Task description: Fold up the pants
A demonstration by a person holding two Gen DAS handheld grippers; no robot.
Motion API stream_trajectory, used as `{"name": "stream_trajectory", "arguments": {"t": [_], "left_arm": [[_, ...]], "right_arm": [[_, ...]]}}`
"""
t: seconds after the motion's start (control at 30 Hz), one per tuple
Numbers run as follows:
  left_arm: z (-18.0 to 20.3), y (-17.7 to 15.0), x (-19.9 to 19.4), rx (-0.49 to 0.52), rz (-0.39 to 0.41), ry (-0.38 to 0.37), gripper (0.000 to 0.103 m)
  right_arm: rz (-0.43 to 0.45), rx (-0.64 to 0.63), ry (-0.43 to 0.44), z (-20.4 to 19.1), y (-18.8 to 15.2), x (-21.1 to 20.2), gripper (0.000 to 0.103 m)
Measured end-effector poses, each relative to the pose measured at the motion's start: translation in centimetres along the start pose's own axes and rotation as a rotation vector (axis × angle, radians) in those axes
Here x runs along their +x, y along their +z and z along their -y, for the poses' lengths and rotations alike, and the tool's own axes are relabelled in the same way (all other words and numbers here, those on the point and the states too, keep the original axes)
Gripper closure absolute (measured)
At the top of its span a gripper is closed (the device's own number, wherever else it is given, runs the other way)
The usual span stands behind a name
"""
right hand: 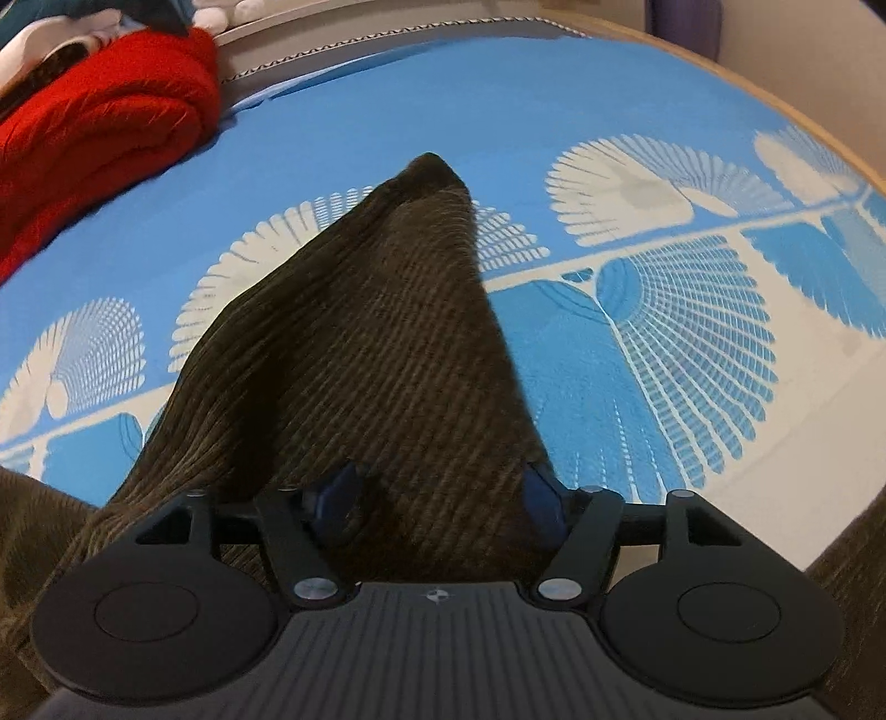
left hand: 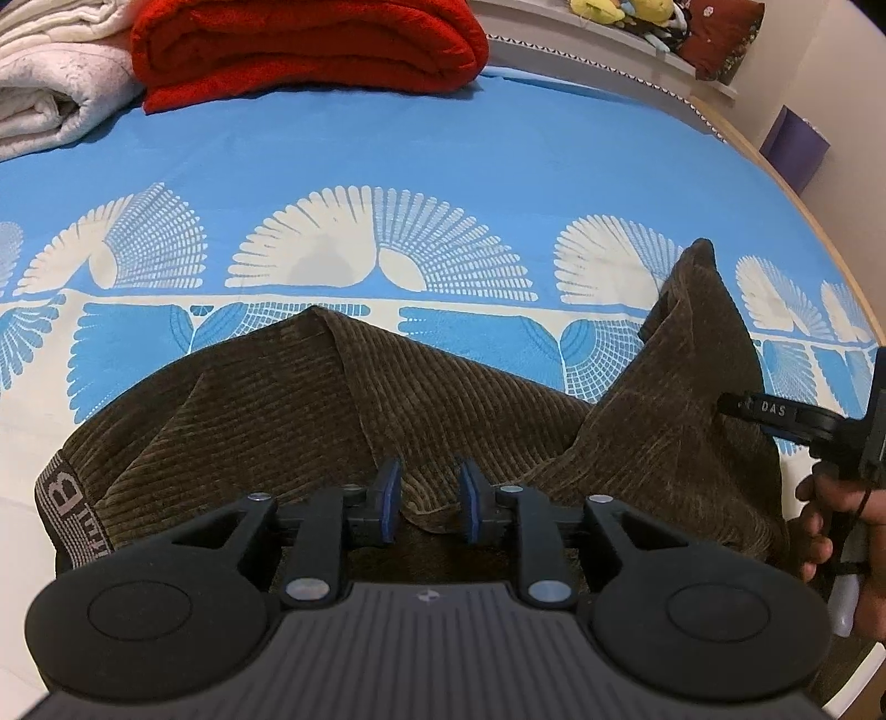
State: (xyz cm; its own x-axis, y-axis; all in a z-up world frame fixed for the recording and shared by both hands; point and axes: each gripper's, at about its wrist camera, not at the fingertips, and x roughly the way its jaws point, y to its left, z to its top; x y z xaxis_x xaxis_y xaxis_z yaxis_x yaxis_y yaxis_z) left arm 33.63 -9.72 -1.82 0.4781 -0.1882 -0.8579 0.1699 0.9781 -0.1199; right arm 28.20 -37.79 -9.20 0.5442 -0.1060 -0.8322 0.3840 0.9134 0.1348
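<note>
Bedsheet [left hand: 443,166], blue with white fan patterns, covers the bed and carries everything. At its far end a folded red blanket [left hand: 310,44] lies beside a folded white blanket [left hand: 50,94]. Brown corduroy pants [left hand: 249,399] lie on the near part of the sheet, the waistband with white letters [left hand: 63,498] at the left; on the right side the cloth rises into a tall peak. The left tool [left hand: 426,507] is partly open, its blue pads on both sides of a fold of the pants, not pressed on it. The right tool [right hand: 437,498] is wide apart with a thick bunch of the lifted cloth between its pads; whether it really grips the cloth, one cannot tell.
</note>
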Motion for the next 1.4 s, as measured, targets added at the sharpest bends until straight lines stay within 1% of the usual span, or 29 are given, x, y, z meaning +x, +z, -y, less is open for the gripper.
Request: {"name": "stream_trajectory", "arguments": {"t": [0.2,0.33,0.37,0.5,0.6,0.67,0.77,0.87,0.93,1.03,1.13,1.27,1.3,1.37,1.4], "left_arm": [[-0.2,0.0,0.1,-0.005,-0.007,-0.001,0.073],[-0.4,0.0,0.1,-0.007,-0.008,-0.006,0.070],[-0.4,0.0,0.1,-0.007,-0.008,-0.006,0.070],[-0.5,0.1,0.2,-0.011,-0.011,-0.006,0.070],[-0.5,0.1,0.2,-0.015,-0.013,-0.007,0.070],[-0.5,0.1,0.3,-0.017,-0.015,-0.007,0.070],[-0.7,0.3,0.4,-0.024,-0.017,-0.008,0.070],[-0.9,0.3,0.6,-0.034,-0.019,-0.010,0.070],[-1.0,0.4,0.6,-0.041,-0.021,-0.012,0.070],[-1.4,0.4,0.7,-0.050,-0.024,-0.014,0.070],[-1.8,0.4,0.9,-0.057,-0.030,-0.012,0.070],[-2.0,0.3,1.4,-0.061,-0.043,-0.012,0.070],[-2.0,0.3,1.4,-0.061,-0.045,-0.014,0.070],[-1.8,0.3,1.7,-0.055,-0.051,-0.020,0.070],[-1.7,0.2,1.8,-0.054,-0.057,-0.028,0.070]], "right_arm": [[0.023,0.007,0.007,-0.7,0.5,-0.3,0.035],[0.050,-0.046,0.046,-2.1,0.6,-0.8,0.037],[0.051,-0.059,0.069,-2.5,0.5,-0.9,0.037],[0.016,-0.087,0.217,-4.2,0.3,-0.9,0.039],[0.006,-0.122,0.300,-5.4,0.2,-1.0,0.042],[0.001,-0.152,0.326,-6.4,0.1,-1.2,0.043],[0.005,-0.159,0.323,-7.1,0.2,-1.3,0.043],[0.041,-0.111,0.304,-6.4,0.9,-1.7,0.045],[0.101,-0.061,0.261,-5.4,1.4,-2.2,0.045],[0.197,0.054,0.179,-2.9,2.4,-3.0,0.044],[0.251,0.169,0.100,0.5,3.2,-3.2,0.044],[0.226,0.307,0.061,4.6,3.5,-1.9,0.044],[0.215,0.319,0.051,5.3,3.5,-1.5,0.044],[0.204,0.341,0.002,6.7,3.3,-0.7,0.044],[0.190,0.365,-0.004,7.4,3.0,-0.3,0.044]]}}
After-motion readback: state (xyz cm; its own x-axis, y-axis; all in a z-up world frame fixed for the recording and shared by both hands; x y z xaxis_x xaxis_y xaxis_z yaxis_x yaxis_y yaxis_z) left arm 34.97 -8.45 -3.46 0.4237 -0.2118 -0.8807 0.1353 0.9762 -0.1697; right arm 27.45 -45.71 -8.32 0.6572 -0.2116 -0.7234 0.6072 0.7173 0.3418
